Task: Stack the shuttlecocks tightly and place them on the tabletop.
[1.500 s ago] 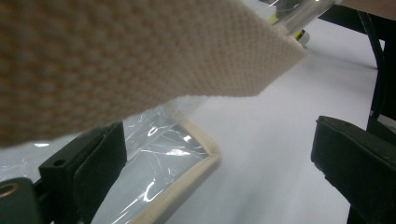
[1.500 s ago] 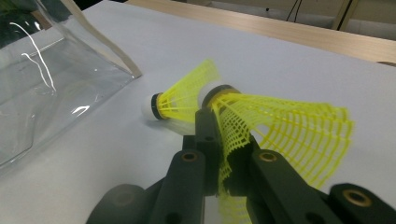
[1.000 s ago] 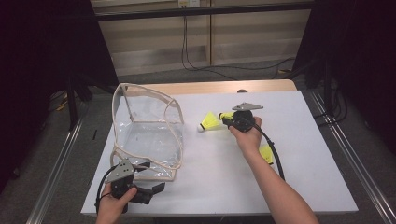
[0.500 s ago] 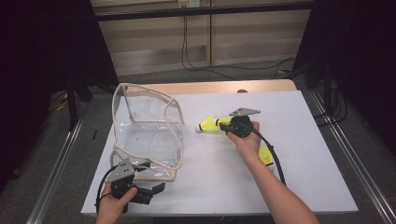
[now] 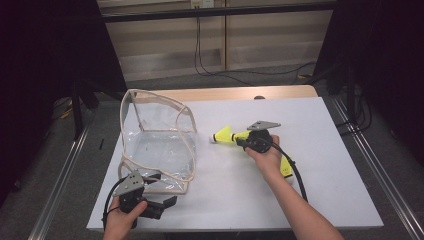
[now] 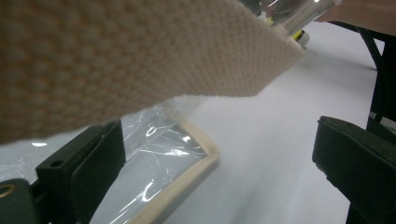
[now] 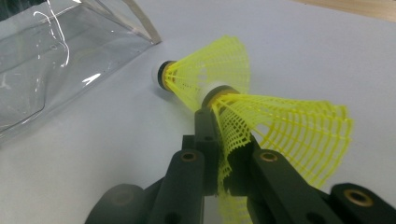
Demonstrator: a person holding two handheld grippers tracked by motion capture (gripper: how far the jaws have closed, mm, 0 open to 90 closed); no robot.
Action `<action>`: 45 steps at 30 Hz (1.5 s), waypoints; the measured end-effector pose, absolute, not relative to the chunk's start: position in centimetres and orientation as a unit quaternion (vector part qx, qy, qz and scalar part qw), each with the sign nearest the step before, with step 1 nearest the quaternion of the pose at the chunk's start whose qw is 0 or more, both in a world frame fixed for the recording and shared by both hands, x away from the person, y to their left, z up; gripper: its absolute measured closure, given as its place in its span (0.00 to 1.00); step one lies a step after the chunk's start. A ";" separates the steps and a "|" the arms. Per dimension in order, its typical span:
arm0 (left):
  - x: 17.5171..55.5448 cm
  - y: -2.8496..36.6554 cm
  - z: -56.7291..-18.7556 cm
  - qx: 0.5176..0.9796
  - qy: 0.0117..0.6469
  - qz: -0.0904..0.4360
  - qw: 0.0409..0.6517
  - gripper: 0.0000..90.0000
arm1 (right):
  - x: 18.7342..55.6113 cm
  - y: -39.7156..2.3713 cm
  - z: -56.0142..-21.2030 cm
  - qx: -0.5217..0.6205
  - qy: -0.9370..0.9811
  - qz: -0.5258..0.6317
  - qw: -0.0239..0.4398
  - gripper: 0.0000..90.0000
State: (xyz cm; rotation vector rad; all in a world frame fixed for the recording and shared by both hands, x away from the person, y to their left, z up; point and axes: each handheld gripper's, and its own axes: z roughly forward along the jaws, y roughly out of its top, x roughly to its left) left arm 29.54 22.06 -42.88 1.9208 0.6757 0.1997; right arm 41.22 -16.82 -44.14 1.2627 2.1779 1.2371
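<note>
Shuttlecock (image 7: 285, 126): very light, mesh skirt soft and springy, crushes if squeezed hard; cork end the only stiff part. Best hold is on the skirt near the collar, light pressure only.

My right gripper (image 7: 223, 154) has its jaws nearly together, pinching the skirt mesh of that shuttlecock, which sticks out just ahead of my fingertips. A second shuttlecock (image 7: 205, 72) sits nested on its nose, farther out from the jaws, cork toward the clear bag (image 7: 51, 60), near the bag's mouth but apart from it.

My left gripper (image 6: 219, 158) stands wide open, pads pressing nothing. The bag's woven trim (image 6: 187, 140) lies between my jaws, just beside the left pad.
</note>
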 end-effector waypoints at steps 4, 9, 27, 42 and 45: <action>29.5 22.0 -42.9 0.802 0.283 0.084 0.519 0.03 | 40.9 -16.7 -44.2 0.441 0.767 0.437 0.163 0.96; 29.5 22.0 -42.9 0.803 0.282 0.085 0.519 0.03 | 40.6 -16.3 -44.1 0.435 0.772 0.437 0.157 0.97; 29.4 22.0 -42.9 0.802 0.282 0.086 0.519 0.02 | 40.4 -15.9 -44.5 0.429 0.778 0.434 0.151 0.96; 29.5 22.0 -42.9 0.802 0.283 0.085 0.520 0.02 | 40.9 -15.3 -44.9 0.422 0.779 0.442 0.142 0.96; 29.5 22.0 -42.9 0.801 0.283 0.085 0.520 0.02 | 41.1 -15.0 -44.9 0.419 0.781 0.442 0.140 0.96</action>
